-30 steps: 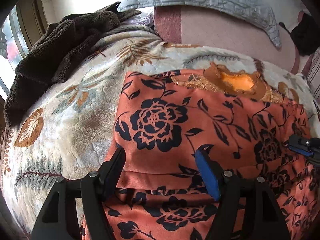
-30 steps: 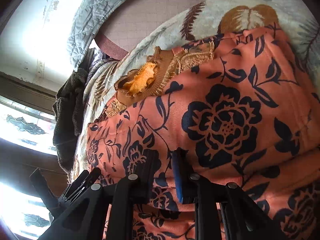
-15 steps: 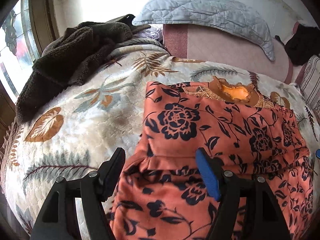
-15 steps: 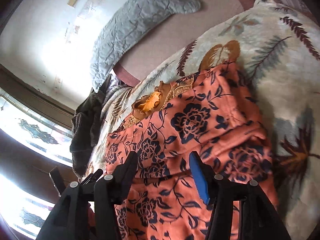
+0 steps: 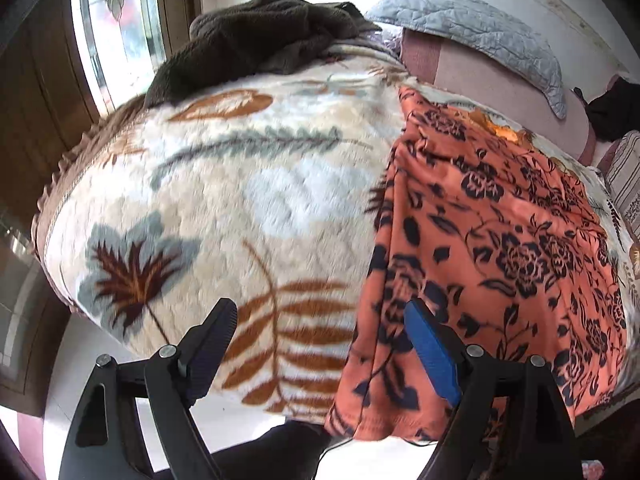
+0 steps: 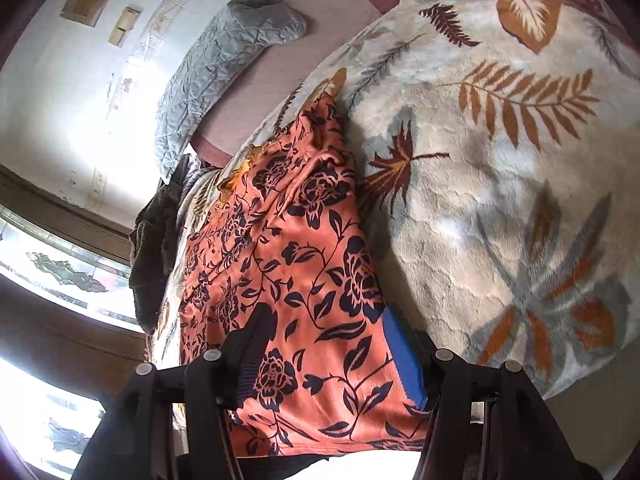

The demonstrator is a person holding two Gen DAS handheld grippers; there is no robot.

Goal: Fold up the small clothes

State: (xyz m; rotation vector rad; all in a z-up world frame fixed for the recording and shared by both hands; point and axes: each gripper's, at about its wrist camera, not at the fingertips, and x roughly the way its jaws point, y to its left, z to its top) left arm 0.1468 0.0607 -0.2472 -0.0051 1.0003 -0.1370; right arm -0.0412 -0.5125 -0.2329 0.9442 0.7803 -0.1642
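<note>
An orange garment with a dark flower print (image 5: 500,220) (image 6: 280,240) lies stretched out on the leaf-print blanket (image 5: 260,200) (image 6: 500,200). Its near hem hangs over the bed's front edge. My left gripper (image 5: 320,320) hovers over the blanket just left of the garment's side edge. Its jaws are opening and nothing is between them. My right gripper (image 6: 328,316) hovers above the garment's near end, jaws opening, and the pads do not press the cloth. A gold-orange cloth (image 5: 500,130) (image 6: 236,172) peeks out at the garment's far end.
A dark brown fleece (image 5: 260,40) is heaped at the bed's far left by the window (image 5: 116,32). A grey quilted pillow (image 5: 480,28) (image 6: 224,60) leans on the wall. A dark item (image 5: 616,112) sits far right. Pale floor (image 5: 100,360) shows below the bed's edge.
Both grippers have drawn back toward the bed's near edge. The right one let go of the garment's fold and opened. The left one slid left off the garment and widened.
</note>
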